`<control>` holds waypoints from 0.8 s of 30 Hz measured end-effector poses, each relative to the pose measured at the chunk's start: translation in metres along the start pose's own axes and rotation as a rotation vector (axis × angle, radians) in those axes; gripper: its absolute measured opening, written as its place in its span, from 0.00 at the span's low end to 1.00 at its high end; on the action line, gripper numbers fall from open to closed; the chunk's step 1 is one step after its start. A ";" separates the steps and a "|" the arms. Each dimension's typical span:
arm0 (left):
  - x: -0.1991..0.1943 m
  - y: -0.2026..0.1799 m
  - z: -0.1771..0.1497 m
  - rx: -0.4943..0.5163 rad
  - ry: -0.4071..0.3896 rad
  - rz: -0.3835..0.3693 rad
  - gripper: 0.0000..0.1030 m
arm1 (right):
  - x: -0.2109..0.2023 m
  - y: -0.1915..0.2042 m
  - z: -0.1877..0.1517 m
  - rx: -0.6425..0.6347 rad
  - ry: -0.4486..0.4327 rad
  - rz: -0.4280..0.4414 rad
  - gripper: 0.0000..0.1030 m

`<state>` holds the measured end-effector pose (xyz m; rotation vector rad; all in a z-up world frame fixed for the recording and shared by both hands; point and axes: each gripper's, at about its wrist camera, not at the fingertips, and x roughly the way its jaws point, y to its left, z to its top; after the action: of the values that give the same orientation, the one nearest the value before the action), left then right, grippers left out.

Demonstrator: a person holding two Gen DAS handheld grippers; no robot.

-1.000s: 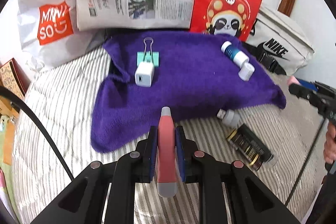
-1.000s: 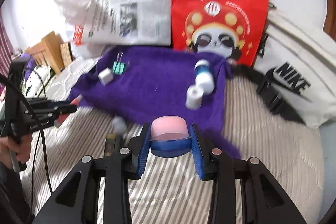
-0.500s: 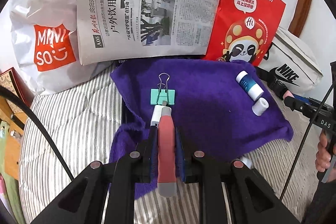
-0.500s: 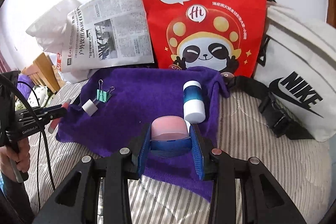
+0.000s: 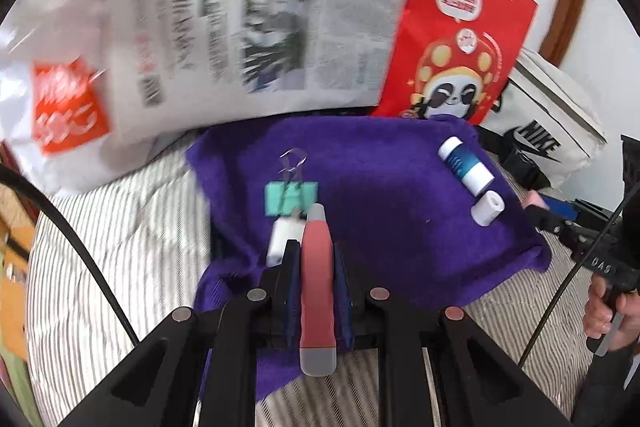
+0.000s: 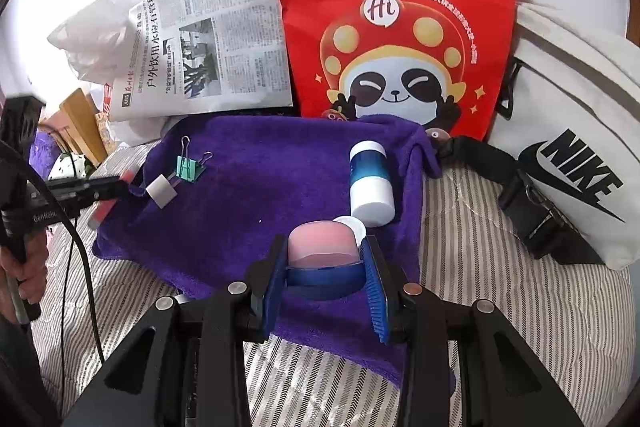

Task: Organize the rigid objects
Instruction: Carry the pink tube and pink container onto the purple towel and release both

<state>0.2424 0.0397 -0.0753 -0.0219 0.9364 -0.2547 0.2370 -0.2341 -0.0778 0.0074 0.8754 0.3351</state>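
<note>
Our left gripper (image 5: pixel 316 259) is clamped on a red pen-like tool (image 5: pixel 317 283) over the purple towel's (image 5: pixel 384 187) left edge, beside the white block (image 5: pixel 280 241). Our right gripper (image 6: pixel 324 267) pinches a pink-capped blue jar (image 6: pixel 322 255) above the towel's front right corner, near the blue-white bottle (image 6: pixel 370 183).

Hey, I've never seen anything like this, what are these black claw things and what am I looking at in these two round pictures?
Those are hand-held grippers, one per hand, each with a fisheye camera looking along its fingers. One picture is from the left gripper, shut on a red and grey pen-like tool. The other is from the right gripper, shut on a pink and blue container. On the purple towel lie a green binder clip, a white charger cube, a blue and white bottle and a small white cap.
</note>
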 end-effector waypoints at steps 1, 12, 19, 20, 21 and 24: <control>0.005 -0.003 0.003 0.015 0.012 0.006 0.16 | 0.002 -0.001 0.000 0.003 0.005 -0.004 0.36; 0.051 -0.012 0.003 0.058 0.098 0.007 0.16 | 0.012 -0.006 -0.001 0.021 0.029 -0.012 0.36; 0.057 -0.006 -0.008 0.063 0.112 0.056 0.16 | 0.021 0.000 -0.005 0.001 0.054 -0.024 0.36; 0.057 -0.005 -0.009 0.063 0.114 0.061 0.16 | 0.022 -0.001 -0.005 0.001 0.058 -0.025 0.36; 0.057 -0.004 -0.010 0.060 0.117 0.066 0.16 | 0.024 -0.001 -0.006 0.000 0.064 -0.028 0.36; 0.057 0.000 -0.013 0.054 0.116 0.063 0.16 | 0.029 -0.002 -0.007 -0.005 0.083 -0.058 0.36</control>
<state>0.2646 0.0278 -0.1283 0.0723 1.0439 -0.2244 0.2492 -0.2287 -0.1048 -0.0368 0.9548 0.2855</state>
